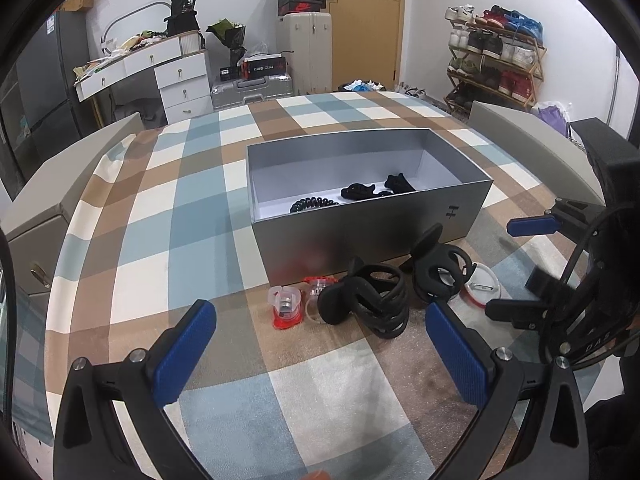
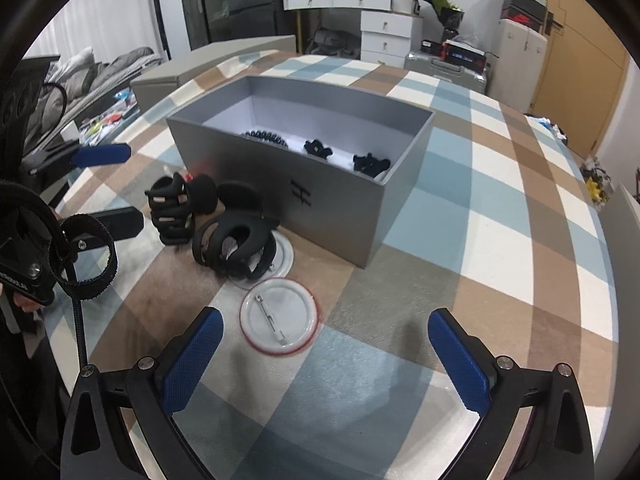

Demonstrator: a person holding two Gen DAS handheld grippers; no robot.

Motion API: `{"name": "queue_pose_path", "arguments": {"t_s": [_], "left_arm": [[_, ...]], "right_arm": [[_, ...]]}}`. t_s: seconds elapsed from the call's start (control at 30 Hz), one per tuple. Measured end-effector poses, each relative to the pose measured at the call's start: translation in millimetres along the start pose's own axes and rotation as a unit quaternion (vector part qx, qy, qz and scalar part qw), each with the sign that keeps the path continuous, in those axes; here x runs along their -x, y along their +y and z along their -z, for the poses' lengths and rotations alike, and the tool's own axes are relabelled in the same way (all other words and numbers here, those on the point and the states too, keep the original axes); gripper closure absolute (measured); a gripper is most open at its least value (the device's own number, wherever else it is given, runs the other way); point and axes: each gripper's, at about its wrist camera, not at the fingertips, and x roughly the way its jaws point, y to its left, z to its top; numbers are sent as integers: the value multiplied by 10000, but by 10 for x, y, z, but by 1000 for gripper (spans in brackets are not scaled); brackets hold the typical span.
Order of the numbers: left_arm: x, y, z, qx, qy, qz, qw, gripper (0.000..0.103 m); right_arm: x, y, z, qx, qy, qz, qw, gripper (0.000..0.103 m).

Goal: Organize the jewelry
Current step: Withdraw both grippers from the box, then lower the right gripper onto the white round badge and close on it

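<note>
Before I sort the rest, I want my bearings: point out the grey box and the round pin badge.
grey box (image 2: 336, 216), right wrist view, front wall.
round pin badge (image 2: 279, 322), right wrist view, white back, near the pin.

Both grippers are the same build: left gripper (image 1: 320, 350) and right gripper (image 2: 326, 354) have black plastic arms, blue knurled finger pads (image 2: 192, 358), and silver screws at the joints. A black strap loop (image 2: 86, 256) hangs around 9 o'clock.
</note>
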Motion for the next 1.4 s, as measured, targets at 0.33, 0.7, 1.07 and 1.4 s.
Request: {"name": "queue_pose_path", "arguments": {"t_s": [0.33, 0.7, 1.07, 1.4], "left_arm": [[-33, 17, 15, 80, 99, 46, 9999, 1], [-57, -2, 24, 31, 141, 12, 9999, 1], [-72, -28, 36, -22, 170, 23, 9999, 1], [-87, -43, 48, -34, 207, 22, 9998, 1]], "right_arm": [[-42, -100, 11, -100, 109, 257, 9996, 0], [-13, -58, 1, -6, -14, 217, 9998, 16], [27, -109, -1, -64, -69, 70, 9999, 49], [52, -81, 4, 45, -122, -42, 9999, 65]]}}
